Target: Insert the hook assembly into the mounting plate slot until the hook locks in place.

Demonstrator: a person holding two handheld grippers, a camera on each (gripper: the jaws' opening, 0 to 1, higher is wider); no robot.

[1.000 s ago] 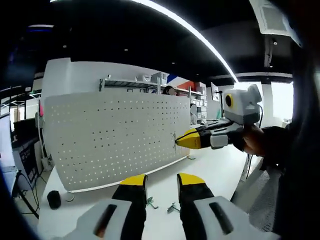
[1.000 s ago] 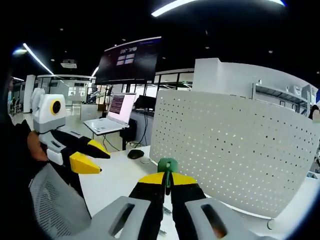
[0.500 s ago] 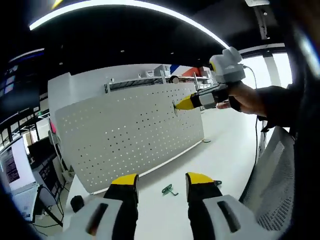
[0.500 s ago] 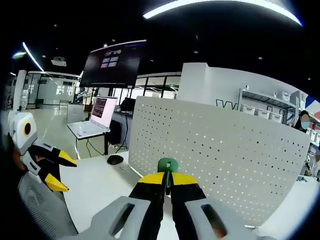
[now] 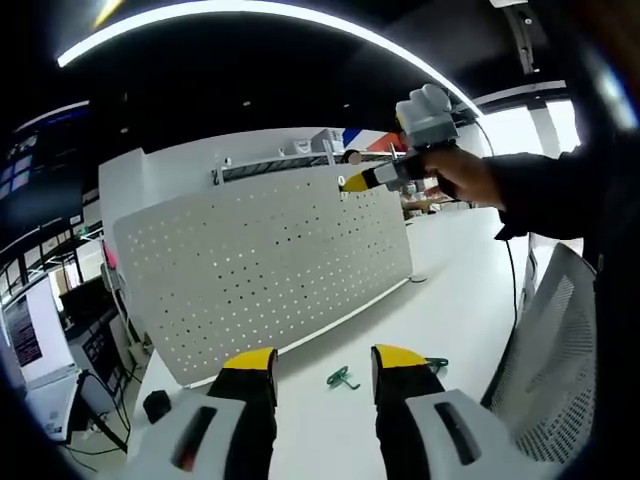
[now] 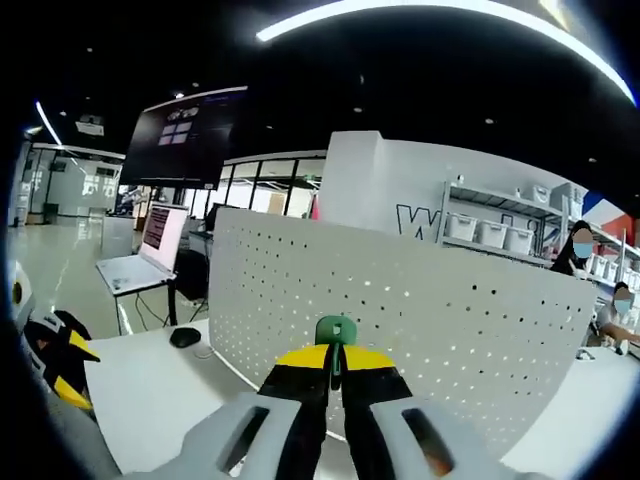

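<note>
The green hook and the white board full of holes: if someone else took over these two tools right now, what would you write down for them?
Right hand-held gripper: shut on the green hook, held up near the top edge of the white pegboard.
Left hand-held gripper: open, holding nothing, low over the white table.
Spare green hooks lie on the table in front of the pegboard, one beside the left gripper's jaw.
Done: one hook picked up and carried to the board.
Left: push it into a hole until it locks; the pictures do not show it seated yet.
</note>
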